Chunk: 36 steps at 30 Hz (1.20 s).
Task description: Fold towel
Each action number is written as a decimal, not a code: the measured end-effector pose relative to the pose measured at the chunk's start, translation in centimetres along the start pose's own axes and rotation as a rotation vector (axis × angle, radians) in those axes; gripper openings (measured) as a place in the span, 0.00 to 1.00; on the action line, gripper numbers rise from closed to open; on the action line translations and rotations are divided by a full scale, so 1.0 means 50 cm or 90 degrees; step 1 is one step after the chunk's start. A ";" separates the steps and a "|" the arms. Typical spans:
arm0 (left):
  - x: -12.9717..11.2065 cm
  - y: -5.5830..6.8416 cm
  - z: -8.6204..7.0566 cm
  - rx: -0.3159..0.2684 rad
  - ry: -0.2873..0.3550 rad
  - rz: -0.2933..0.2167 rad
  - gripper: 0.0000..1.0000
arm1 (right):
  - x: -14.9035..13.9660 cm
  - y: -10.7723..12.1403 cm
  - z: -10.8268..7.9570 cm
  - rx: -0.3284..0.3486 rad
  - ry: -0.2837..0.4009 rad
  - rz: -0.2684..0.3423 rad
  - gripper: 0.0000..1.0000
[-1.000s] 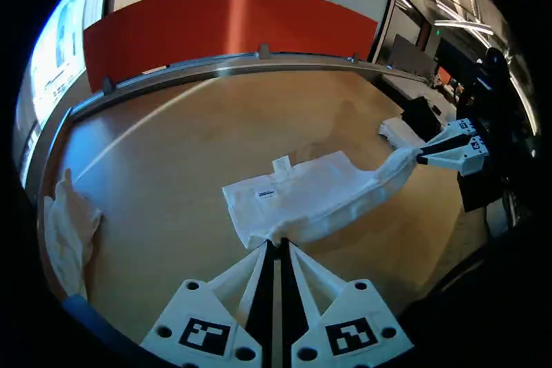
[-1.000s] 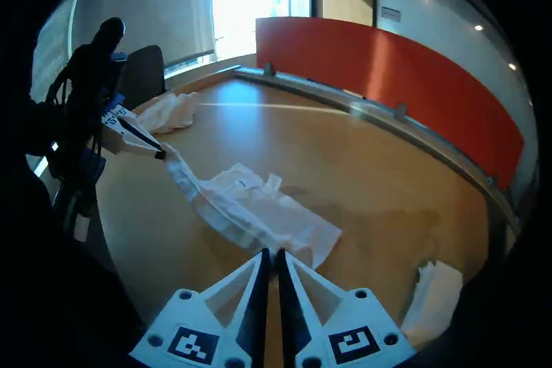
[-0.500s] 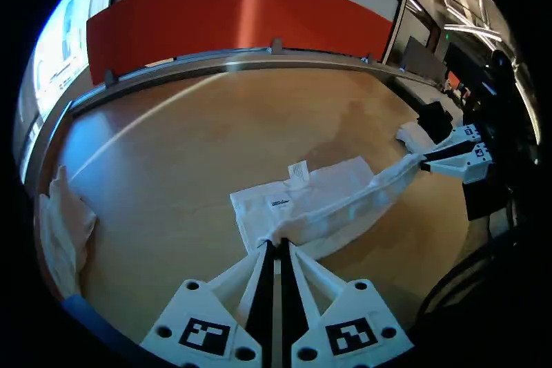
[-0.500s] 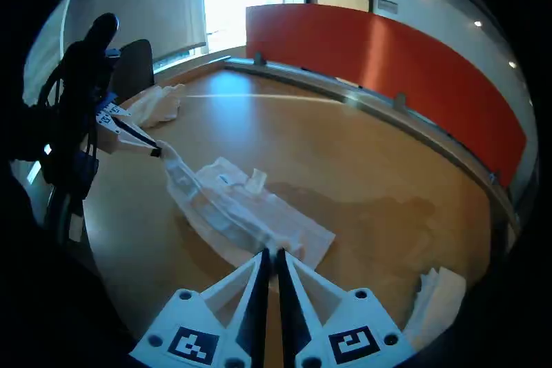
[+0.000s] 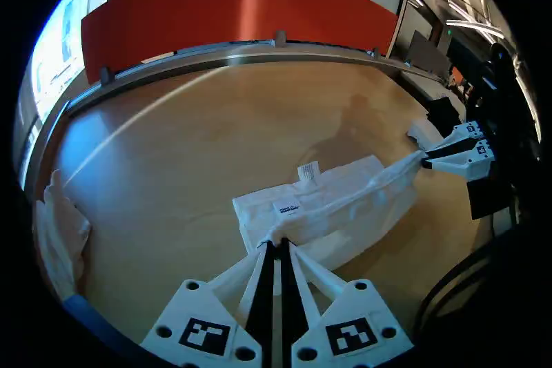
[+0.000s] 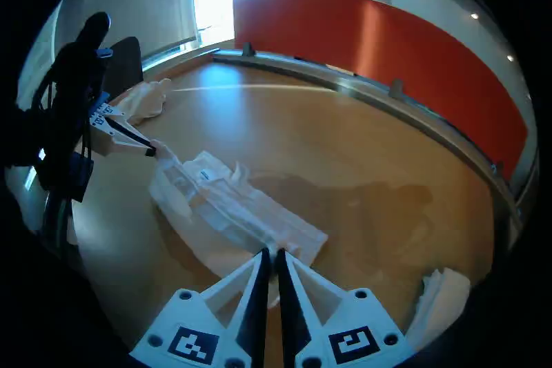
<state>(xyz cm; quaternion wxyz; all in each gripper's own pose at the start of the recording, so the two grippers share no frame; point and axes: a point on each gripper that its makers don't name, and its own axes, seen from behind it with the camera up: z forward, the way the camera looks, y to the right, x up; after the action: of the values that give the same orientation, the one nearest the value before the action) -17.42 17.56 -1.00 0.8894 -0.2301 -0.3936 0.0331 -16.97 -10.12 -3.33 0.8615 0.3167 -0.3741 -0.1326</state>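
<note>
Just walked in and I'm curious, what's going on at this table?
A person, a gripper in each hand, is folding a white towel on a wooden table. The left gripper and right gripper each pinch one end of the towel's edge, jaws shut, stretching it above the rest. Crumpled cloth lies nearby.

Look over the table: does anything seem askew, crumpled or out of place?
Nothing spilled or damaged. The towel is mid-fold, one edge lifted and bunched between the left tongs and right tongs; its tag sticks out past the far edge. A crumpled cloth lies at the table rim.
</note>
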 end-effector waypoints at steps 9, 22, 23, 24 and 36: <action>-0.016 -0.010 0.026 0.008 -0.014 -0.009 0.06 | -0.013 0.004 0.028 0.003 -0.015 0.000 0.08; -0.021 -0.030 0.088 0.034 -0.028 -0.008 0.07 | -0.020 0.028 0.086 -0.008 -0.023 0.031 0.09; -0.022 -0.031 0.091 0.036 -0.029 -0.009 0.07 | -0.021 0.029 0.089 -0.010 -0.024 0.032 0.09; -0.023 -0.032 0.094 0.038 -0.030 -0.010 0.08 | -0.021 0.030 0.091 -0.012 -0.024 0.033 0.09; -0.036 -0.060 0.111 0.066 -0.042 -0.022 0.27 | -0.049 0.050 0.119 -0.042 -0.043 0.047 0.27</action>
<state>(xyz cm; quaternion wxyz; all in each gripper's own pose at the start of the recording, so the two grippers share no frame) -22.98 16.56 2.30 0.8870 -0.1757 -0.4245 0.0458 -23.00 -9.71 -0.02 0.8628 0.2695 -0.4097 -0.1231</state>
